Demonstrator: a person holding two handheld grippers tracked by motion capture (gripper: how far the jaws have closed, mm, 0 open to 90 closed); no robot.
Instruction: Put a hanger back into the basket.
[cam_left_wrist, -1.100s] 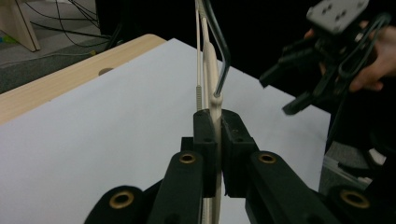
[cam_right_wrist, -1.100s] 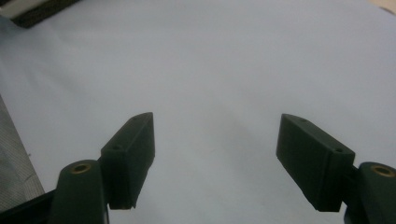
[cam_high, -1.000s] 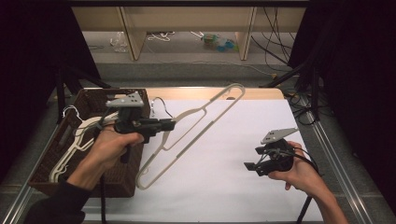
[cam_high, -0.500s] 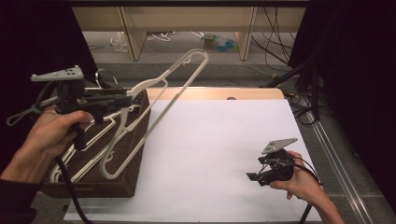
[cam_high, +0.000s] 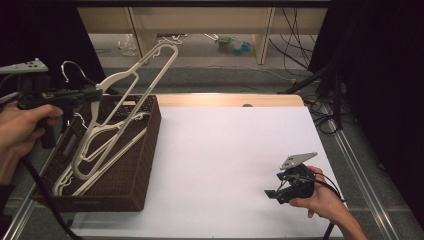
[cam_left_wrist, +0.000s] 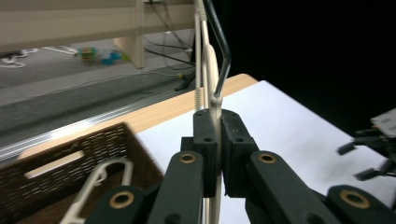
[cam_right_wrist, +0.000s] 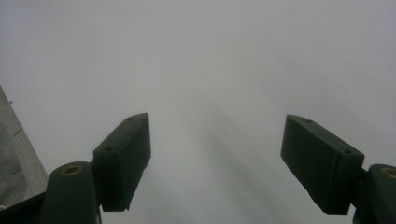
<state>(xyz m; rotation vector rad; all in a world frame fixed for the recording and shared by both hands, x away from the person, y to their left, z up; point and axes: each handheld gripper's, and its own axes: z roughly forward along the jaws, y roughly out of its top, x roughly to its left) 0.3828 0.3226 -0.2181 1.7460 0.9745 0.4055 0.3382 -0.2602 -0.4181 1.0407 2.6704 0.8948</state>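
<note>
White hanger (cam_high: 131, 80) pinched in the left gripper (cam_high: 96, 93) above the wicker basket (cam_high: 145, 150); right gripper (cam_high: 274, 193) spread, empty; no readable writing.

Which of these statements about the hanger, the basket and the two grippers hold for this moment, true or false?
1. The left gripper is clamped on a white hanger. True.
2. That hanger lies flat on the white sheet. False: it is held in the air above the wicker basket.
3. The basket holds more hangers. True.
4. The right gripper holds a hanger. False: its jaws are open and empty over the sheet.
</note>
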